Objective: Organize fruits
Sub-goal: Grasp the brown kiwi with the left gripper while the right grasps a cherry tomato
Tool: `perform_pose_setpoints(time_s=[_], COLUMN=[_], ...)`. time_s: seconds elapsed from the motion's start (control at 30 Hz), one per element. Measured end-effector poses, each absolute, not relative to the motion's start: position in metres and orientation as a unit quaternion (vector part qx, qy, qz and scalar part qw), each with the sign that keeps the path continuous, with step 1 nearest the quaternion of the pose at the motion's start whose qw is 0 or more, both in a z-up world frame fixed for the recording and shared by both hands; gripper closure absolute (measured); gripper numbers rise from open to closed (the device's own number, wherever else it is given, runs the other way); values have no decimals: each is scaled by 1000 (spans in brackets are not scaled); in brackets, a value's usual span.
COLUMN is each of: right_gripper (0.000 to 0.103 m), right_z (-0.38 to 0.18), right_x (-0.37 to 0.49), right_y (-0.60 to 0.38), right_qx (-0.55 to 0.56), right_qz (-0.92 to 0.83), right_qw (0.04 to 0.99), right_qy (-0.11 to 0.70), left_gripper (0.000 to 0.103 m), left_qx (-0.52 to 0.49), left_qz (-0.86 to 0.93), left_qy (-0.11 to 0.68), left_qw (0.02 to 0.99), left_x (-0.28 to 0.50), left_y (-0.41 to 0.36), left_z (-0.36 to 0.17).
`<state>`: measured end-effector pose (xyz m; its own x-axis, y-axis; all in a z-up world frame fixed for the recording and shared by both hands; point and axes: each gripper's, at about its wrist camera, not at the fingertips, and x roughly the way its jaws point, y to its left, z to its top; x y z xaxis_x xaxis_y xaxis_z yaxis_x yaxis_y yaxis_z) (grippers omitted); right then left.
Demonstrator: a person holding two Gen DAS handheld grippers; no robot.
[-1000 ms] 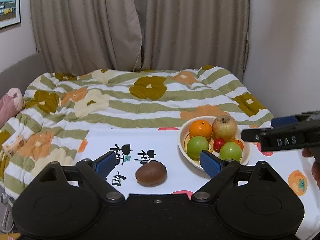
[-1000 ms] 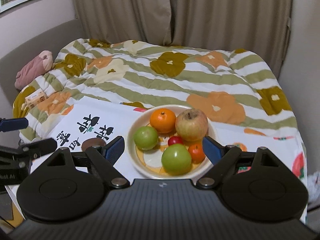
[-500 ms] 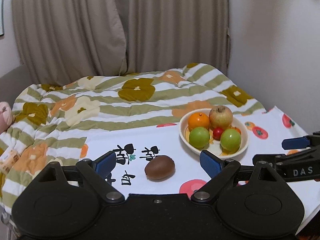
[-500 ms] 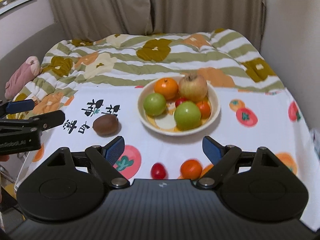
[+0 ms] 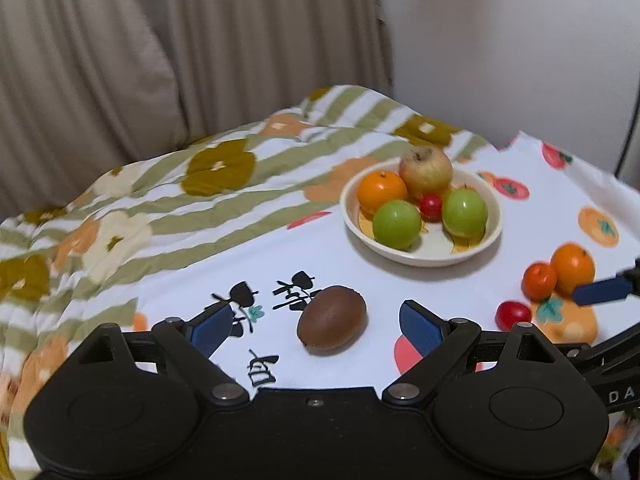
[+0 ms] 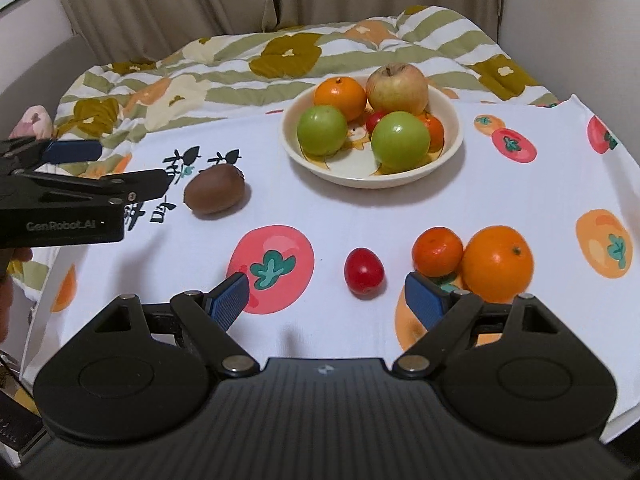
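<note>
A cream bowl (image 6: 372, 180) on the white printed cloth holds an apple (image 6: 397, 87), an orange, two green fruits and small red and orange ones. A brown kiwi (image 5: 332, 323) lies on the cloth just ahead of my left gripper (image 5: 316, 320), which is open and lined up with it without touching. My right gripper (image 6: 328, 296) is also open, hovering before a small red fruit (image 6: 364, 271). A tangerine (image 6: 437, 252) and a large orange (image 6: 498, 264) touch each other beyond its right finger. The left gripper (image 6: 116, 168) shows at the left, beside the kiwi (image 6: 214, 190).
The cloth (image 6: 520, 200) covers a surface in front of a bed with a flowered striped quilt (image 6: 280, 56). Curtains hang behind, and a wall closes the right side. A pink plush toy (image 6: 34, 120) lies at the far left. The cloth's front edge drops off below my grippers.
Both grippers have sunk toward the cloth and rolled. The loose red fruit, tangerine and orange have come into view. The kiwi now sits between the left jaws' line of sight.
</note>
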<state>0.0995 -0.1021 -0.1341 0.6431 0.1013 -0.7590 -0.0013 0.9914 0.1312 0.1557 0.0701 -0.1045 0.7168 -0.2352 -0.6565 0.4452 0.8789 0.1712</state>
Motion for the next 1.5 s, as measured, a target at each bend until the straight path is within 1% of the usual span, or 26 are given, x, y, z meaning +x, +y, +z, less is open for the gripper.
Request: perform_pose_setpoints(time_s=[0.17, 0.27, 0.47, 0.53, 0.6, 0.63, 0.67, 0.7, 0.73, 0.97, 1.03, 1.13, 1.2, 1.27, 1.37, 1.5], right_gripper=[3, 5, 7, 11, 11, 12, 13, 21, 24, 26, 27, 29, 29, 31, 35, 43], right_z=[-151, -162, -177, -180, -182, -182, -183, -184, -184, -185, -186, -187, -187, -187, -187, -187], right_x=[113, 119, 127, 129, 131, 130, 130, 131, 133, 136, 137, 138, 138, 137, 136, 136], right_y=[-100, -103, -107, -108, -110, -110, -111, -112, -112, -112, -111, -110, -110, -109, -110, -110], right_qx=[60, 67, 74, 72, 73, 75, 76, 78, 80, 79, 78, 72, 71, 70, 65, 60], right_qz=[11, 4, -4, -2, -2, -3, -4, -3, -1, 4, 6, 7, 6, 6, 6, 4], right_qw=[905, 905, 900, 899, 899, 899, 899, 898, 896, 898, 898, 899, 900, 900, 900, 901], right_qy=[421, 421, 430, 431, 432, 432, 432, 433, 436, 434, 434, 431, 431, 430, 430, 430], left_gripper=[10, 11, 19, 23, 26, 26, 29, 33, 34, 35, 36, 38, 43, 43, 45, 46], left_qx=[194, 206, 240, 240, 238, 236, 233, 231, 230, 221, 217, 208, 199, 196, 202, 202], left_qz=[-213, -235, -261, -263, -265, -267, -271, -274, -277, -281, -284, -292, -298, -298, -296, -288], left_qy=[339, 347, 354, 360, 367, 370, 372, 374, 377, 377, 377, 374, 375, 376, 375, 382], left_qw=[896, 884, 866, 862, 859, 858, 856, 855, 853, 854, 855, 855, 855, 855, 855, 855], left_x=[183, 195, 209, 215, 220, 222, 223, 224, 225, 229, 231, 233, 233, 233, 231, 229], left_y=[65, 62, 54, 55, 56, 57, 57, 57, 56, 56, 57, 59, 61, 62, 59, 59], left_z=[-129, -141, -165, -170, -172, -174, -174, -175, -176, -179, -180, -182, -183, -182, -182, -181])
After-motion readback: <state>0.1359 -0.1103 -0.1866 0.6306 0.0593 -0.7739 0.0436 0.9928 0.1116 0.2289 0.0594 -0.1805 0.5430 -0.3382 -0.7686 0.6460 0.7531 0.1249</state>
